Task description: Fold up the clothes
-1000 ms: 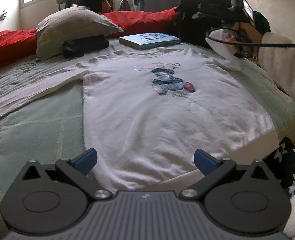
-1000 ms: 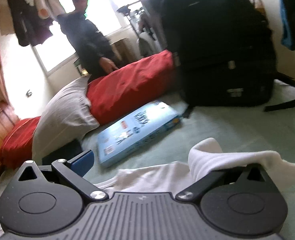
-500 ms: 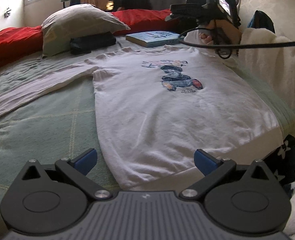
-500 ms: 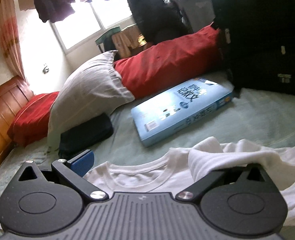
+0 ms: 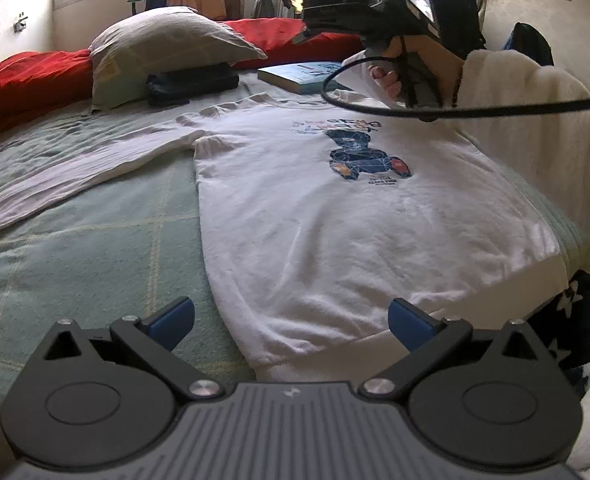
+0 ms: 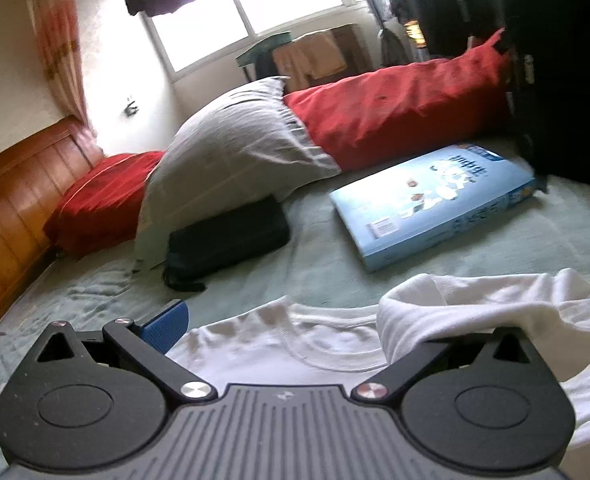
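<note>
A white long-sleeved shirt (image 5: pixel 335 216) with a blue print lies face up on the green bedspread (image 5: pixel 95 248), its left sleeve stretched out to the left. My left gripper (image 5: pixel 291 316) is open and empty, just above the shirt's hem. My right gripper (image 6: pixel 295 320) is open over the collar (image 6: pixel 323 344); the shirt's right sleeve (image 6: pixel 475 312) is draped over its right finger, hiding the pad. In the left wrist view the right gripper (image 5: pixel 379 4) is held over the shirt's right shoulder.
A grey pillow (image 5: pixel 167 44), red bolsters (image 6: pixel 395 108), a dark folded item (image 6: pixel 227 236) and a blue book (image 6: pixel 435 204) lie beyond the collar. A black backpack (image 6: pixel 563 68) stands at the far right. The bed edge runs along the right, with dark starred fabric (image 5: pixel 575 328) below.
My right gripper has carried the right sleeve leftward and inward over the collar. The left gripper has drifted a little nearer to the hem and stays open.
</note>
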